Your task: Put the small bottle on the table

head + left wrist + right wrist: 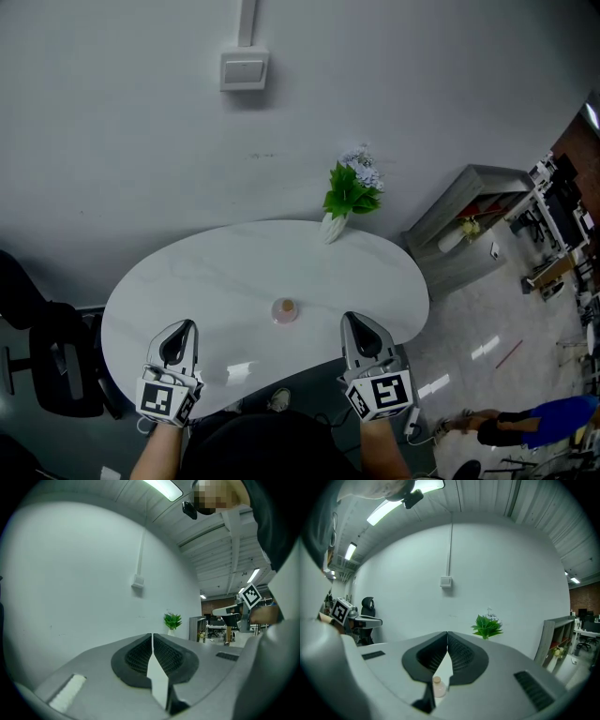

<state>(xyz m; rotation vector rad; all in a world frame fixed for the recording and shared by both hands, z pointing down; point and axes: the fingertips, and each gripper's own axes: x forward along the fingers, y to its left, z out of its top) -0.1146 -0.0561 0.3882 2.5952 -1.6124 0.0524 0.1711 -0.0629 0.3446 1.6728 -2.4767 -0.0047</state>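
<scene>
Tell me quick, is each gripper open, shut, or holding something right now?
Left gripper: shut, holding nothing.
Right gripper: shut, holding nothing; the small bottle stands on the table, apart from it.

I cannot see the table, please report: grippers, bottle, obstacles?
Left gripper and right gripper shut, empty. Small bottle upright on table, untouched. Plant at far edge, not in way.
</scene>
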